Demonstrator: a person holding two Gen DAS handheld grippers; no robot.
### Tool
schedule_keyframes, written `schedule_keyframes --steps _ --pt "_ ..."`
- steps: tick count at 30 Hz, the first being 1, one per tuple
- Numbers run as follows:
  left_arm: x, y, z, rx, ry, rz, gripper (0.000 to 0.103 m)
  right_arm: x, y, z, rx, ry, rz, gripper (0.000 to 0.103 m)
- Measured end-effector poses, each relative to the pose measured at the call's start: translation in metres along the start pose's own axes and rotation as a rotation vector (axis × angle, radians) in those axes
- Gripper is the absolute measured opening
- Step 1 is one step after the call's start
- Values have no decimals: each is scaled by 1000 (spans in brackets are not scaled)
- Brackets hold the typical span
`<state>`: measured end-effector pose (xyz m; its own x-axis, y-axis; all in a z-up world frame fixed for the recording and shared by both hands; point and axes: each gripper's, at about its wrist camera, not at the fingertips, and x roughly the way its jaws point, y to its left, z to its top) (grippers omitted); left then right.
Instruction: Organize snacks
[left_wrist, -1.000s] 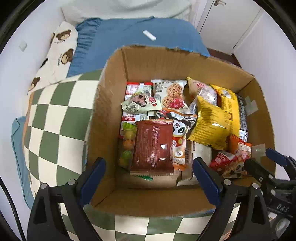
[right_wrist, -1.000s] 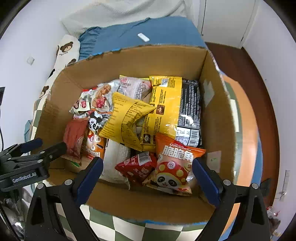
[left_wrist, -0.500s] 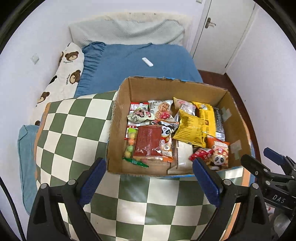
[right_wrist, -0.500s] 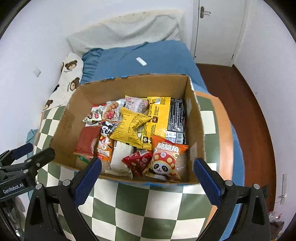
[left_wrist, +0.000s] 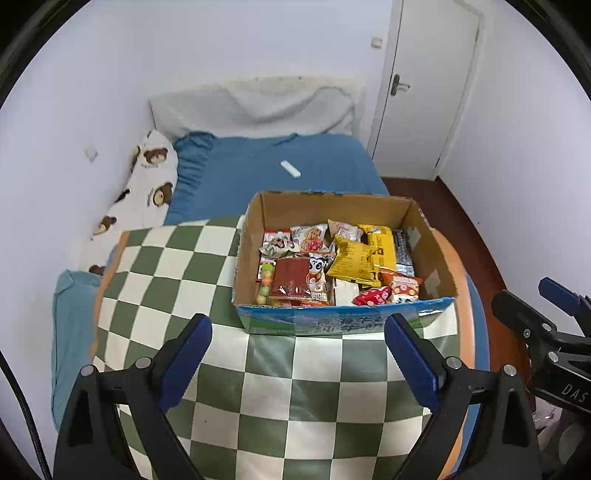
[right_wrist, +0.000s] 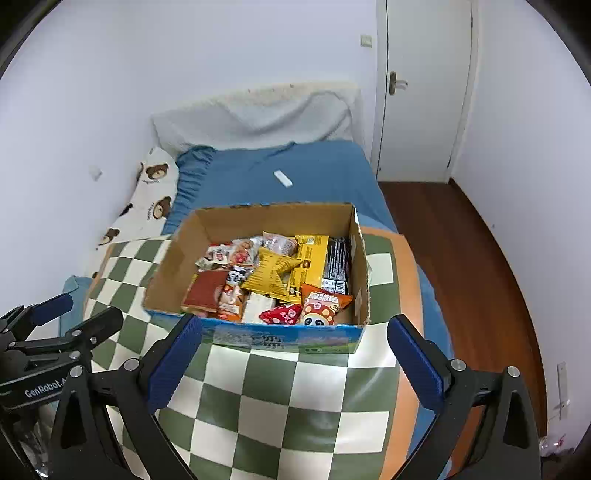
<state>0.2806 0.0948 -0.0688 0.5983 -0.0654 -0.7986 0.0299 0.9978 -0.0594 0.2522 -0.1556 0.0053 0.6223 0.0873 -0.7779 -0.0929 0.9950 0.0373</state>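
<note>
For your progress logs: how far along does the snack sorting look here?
Done: snacks lie packed in the box on the checked blanket. In hand: nothing; left gripper and right gripper are open and empty. Left: no loose snacks show.

Brown cardboard box (left_wrist: 434, 236), green-and-white checked blanket (left_wrist: 177, 266), blue bedsheet (left_wrist: 325, 162), bear-print white pillow (left_wrist: 151, 184), yellow snack bag (right_wrist: 273, 275)

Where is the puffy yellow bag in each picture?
Left wrist: the yellow bag lies right of middle in the box, beside the dark red packet.
Right wrist: the yellow bag lies mid-box.
Shared landmark: the white remote on the blue bed.
</note>
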Motion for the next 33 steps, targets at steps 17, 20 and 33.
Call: schedule_keyframes --steps 17,20,33 --pt "-104 -4 -47 14 -156 31 96 -124 23 -50 -34 -157 21 103" --pt "-117 -4 -53 6 -178 26 96 -135 22 -56 -32 -163 24 103" --pt "-136 0 -61 -15 -212 23 96 -160 20 -65 -28 -188 31 103"
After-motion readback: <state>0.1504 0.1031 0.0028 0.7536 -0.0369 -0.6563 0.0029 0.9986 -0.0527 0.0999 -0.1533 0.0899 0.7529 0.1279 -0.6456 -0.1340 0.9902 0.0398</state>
